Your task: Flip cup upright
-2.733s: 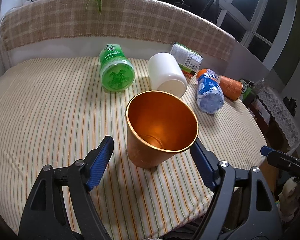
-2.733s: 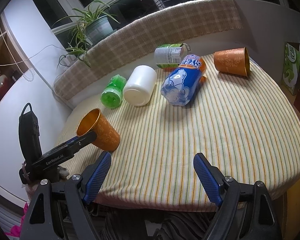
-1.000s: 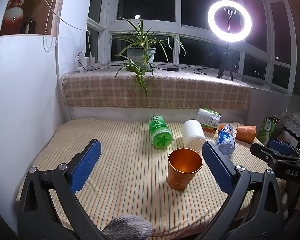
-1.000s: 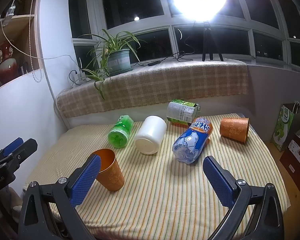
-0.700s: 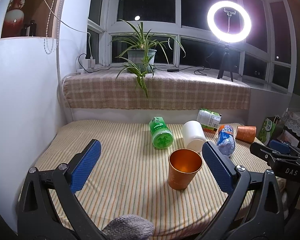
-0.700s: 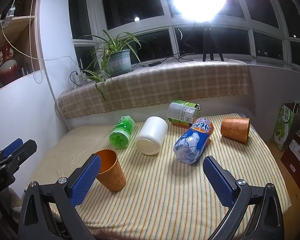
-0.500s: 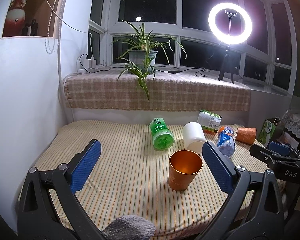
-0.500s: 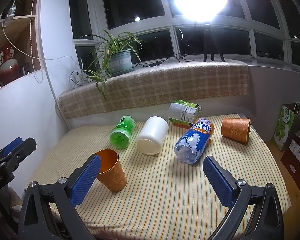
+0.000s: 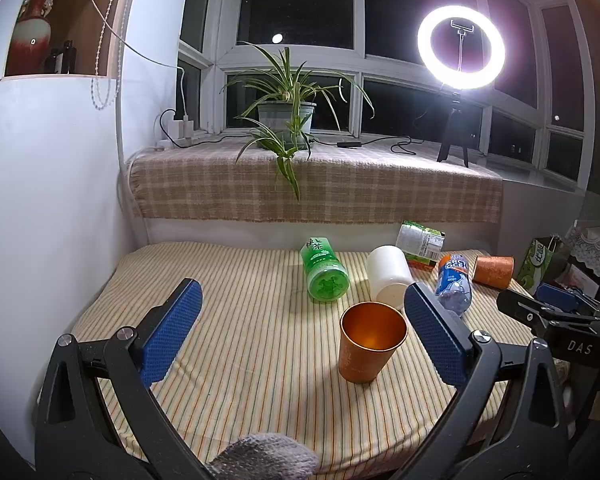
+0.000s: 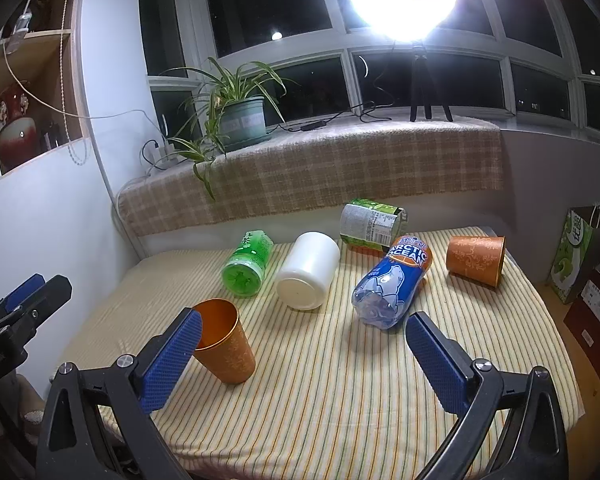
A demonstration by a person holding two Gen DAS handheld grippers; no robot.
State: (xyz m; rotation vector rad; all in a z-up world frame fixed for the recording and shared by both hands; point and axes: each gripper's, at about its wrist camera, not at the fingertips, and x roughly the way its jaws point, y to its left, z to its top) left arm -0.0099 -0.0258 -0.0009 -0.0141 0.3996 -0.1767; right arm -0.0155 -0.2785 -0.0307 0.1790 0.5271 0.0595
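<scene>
Left gripper (image 9: 298,334): black frame, blue textured pads, silver screws.
Right gripper (image 10: 302,360): same; white "DAS" lettering.

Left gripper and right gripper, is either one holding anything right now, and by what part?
Nothing is held. The left gripper and right gripper are both open, and the upright orange cup stands free.

Striped cloth (image 10: 340,380) bearing, all on their sides, a green bottle (image 10: 246,264), white jar (image 10: 309,270), blue bottle (image 10: 394,286) and green can (image 10: 370,226); behind, a checked sill (image 9: 320,188) with potted plant (image 9: 286,114) and ring light (image 9: 460,46).
</scene>
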